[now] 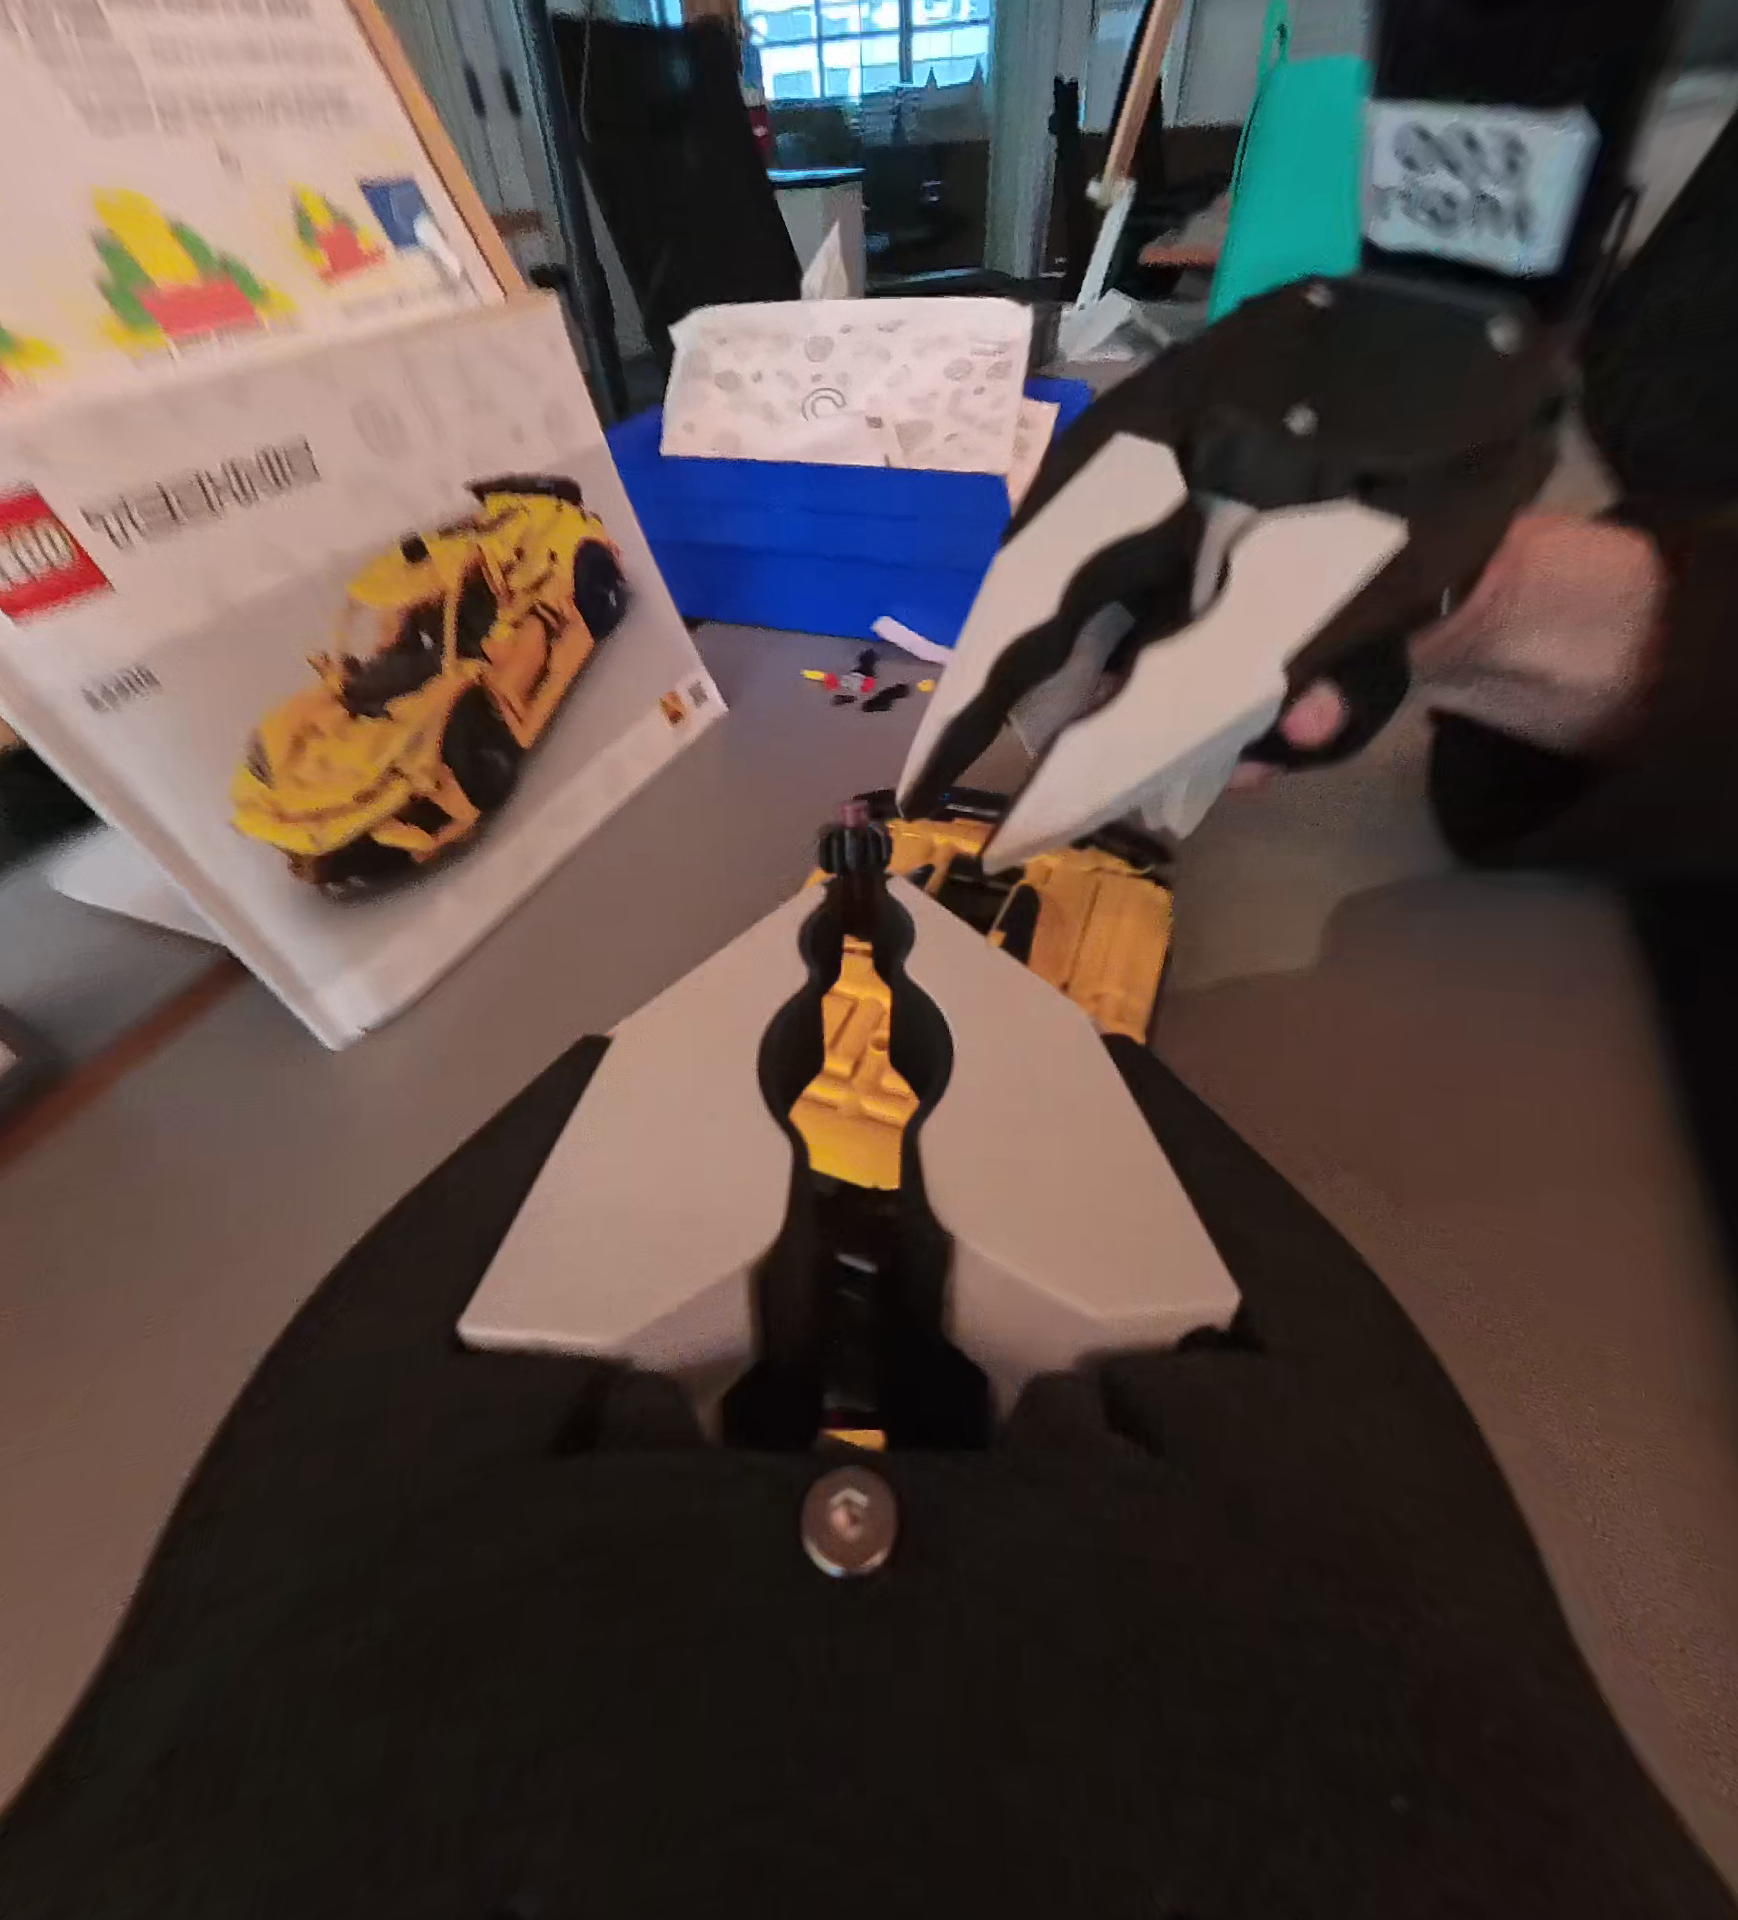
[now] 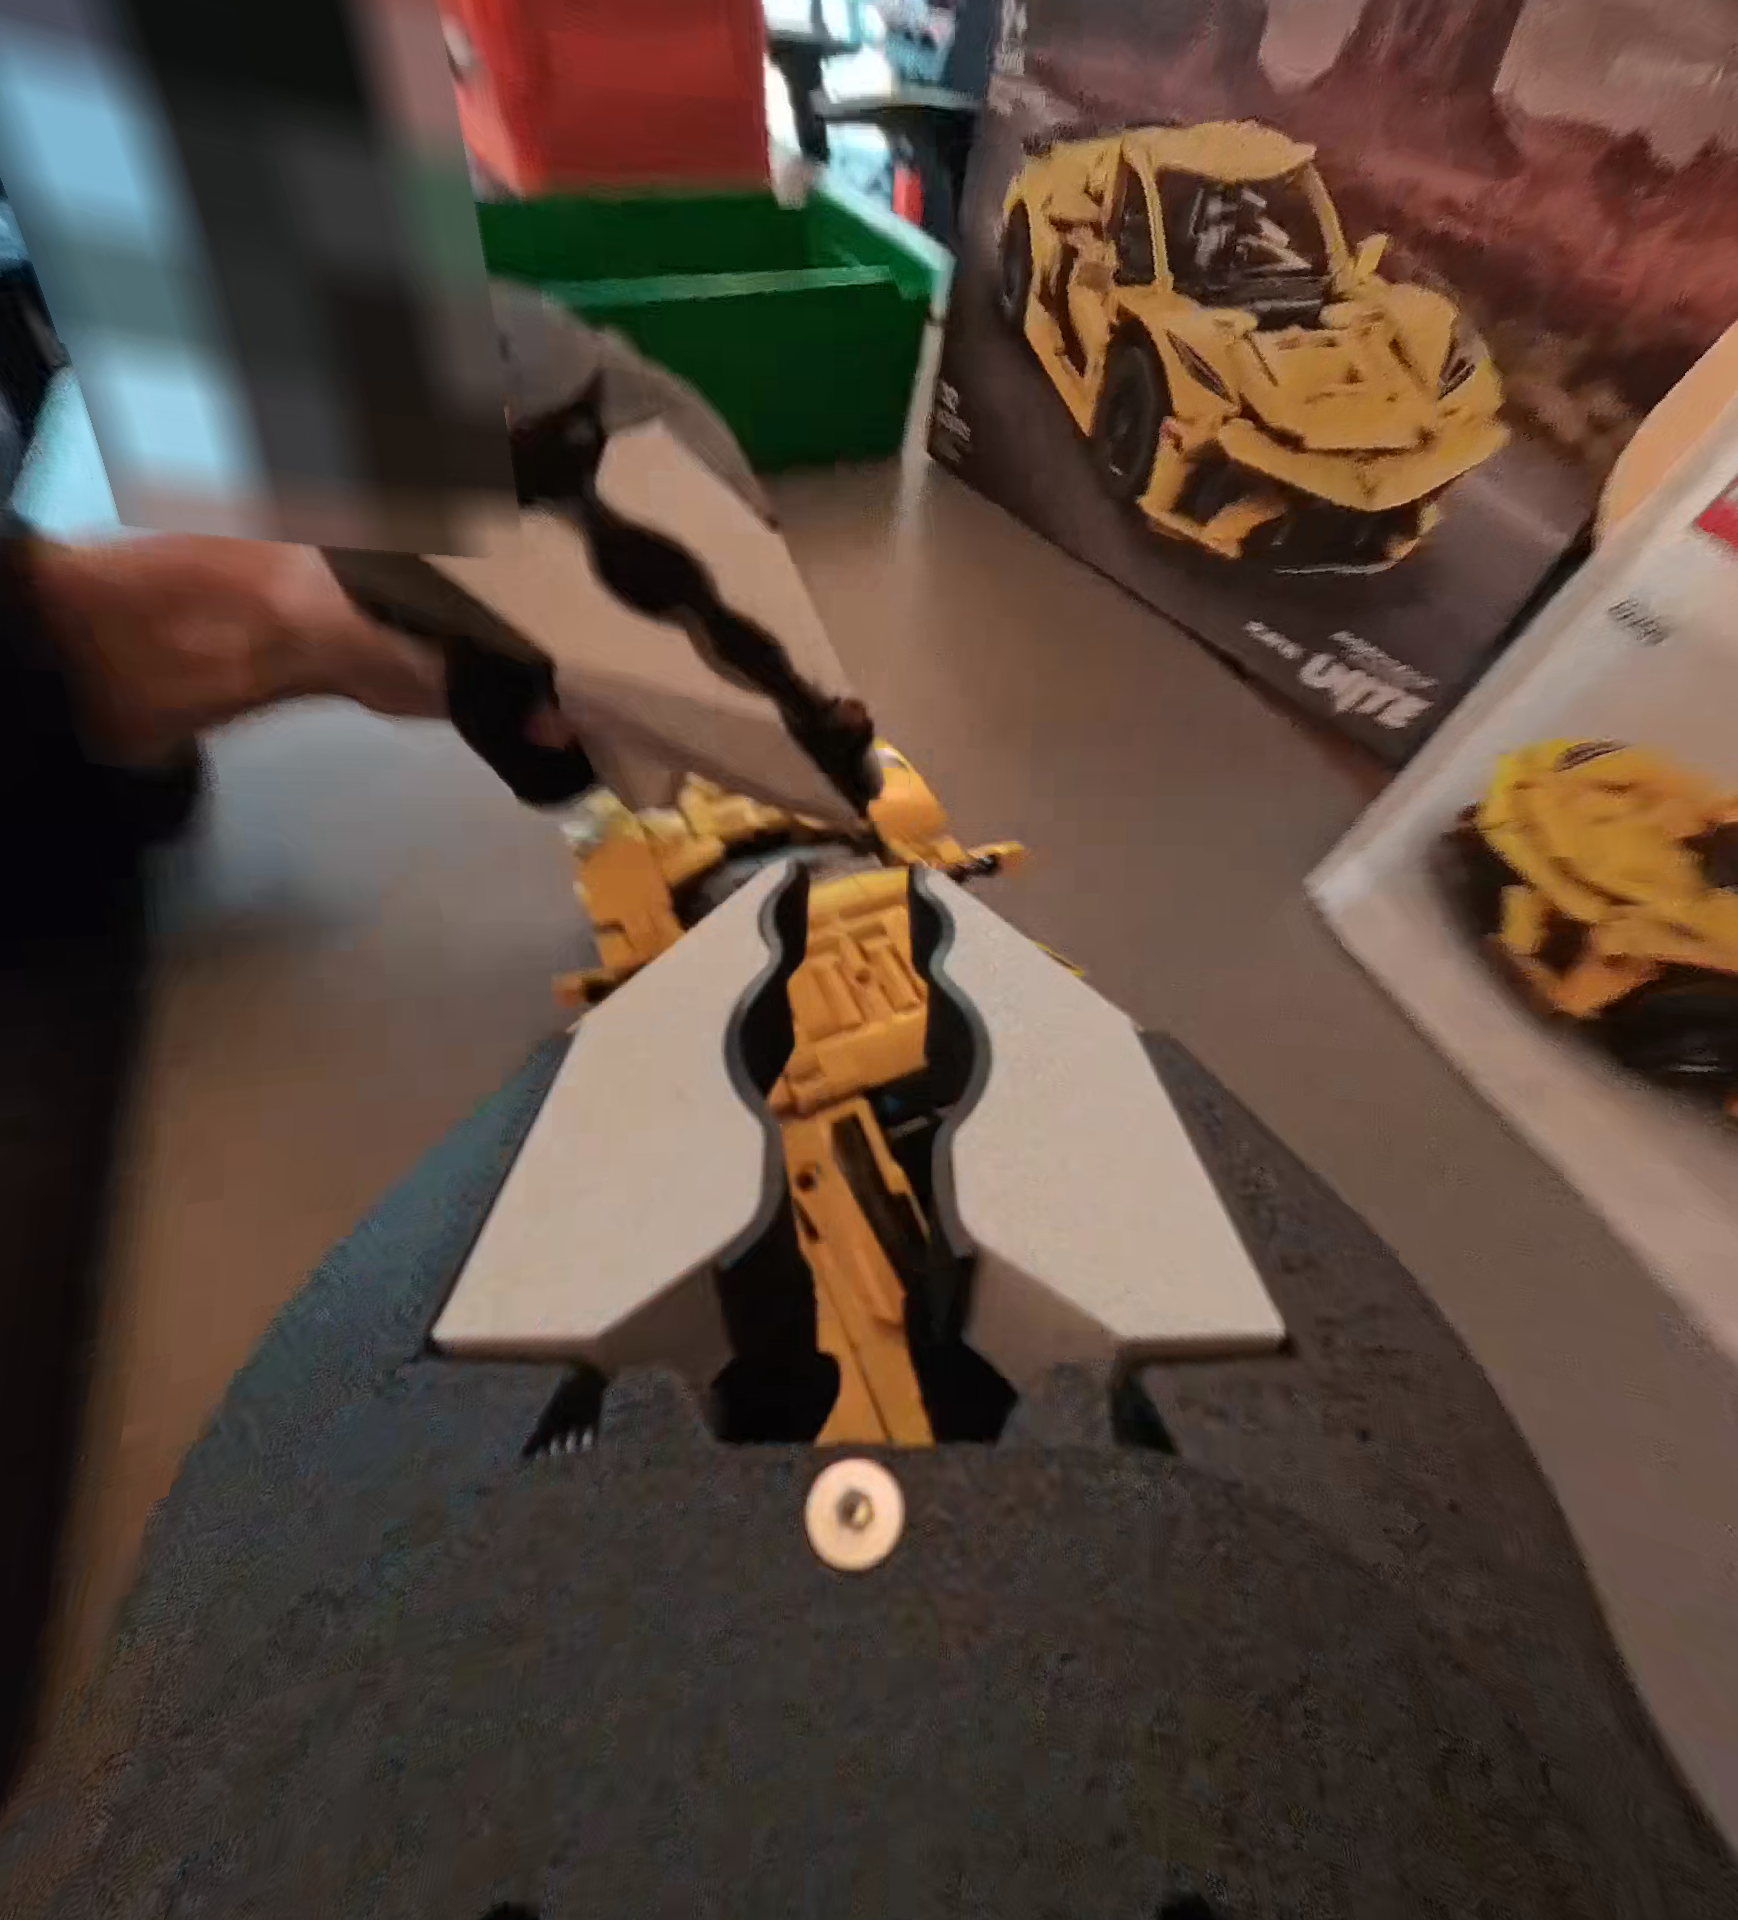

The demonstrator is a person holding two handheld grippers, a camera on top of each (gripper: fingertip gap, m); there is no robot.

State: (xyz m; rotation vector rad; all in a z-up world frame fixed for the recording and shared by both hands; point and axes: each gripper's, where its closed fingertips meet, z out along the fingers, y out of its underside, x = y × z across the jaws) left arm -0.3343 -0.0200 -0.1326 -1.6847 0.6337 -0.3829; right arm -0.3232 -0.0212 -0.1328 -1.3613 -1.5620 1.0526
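Grippers are both right over a half-built yellow brick car sitting mid-tabletop. The left gripper is clamped on a small black gear piece at its tips. The right gripper has its fingers slightly parted over the yellow-and-black body, gripping nothing I can see.

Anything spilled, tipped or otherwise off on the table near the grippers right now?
A few small red, yellow and black loose building pieces lie scattered on the grey table in front of the blue plastic bin. The white instruction booklet with a yellow car picture leans tilted, propped rather than flat. Nothing looks damaged.
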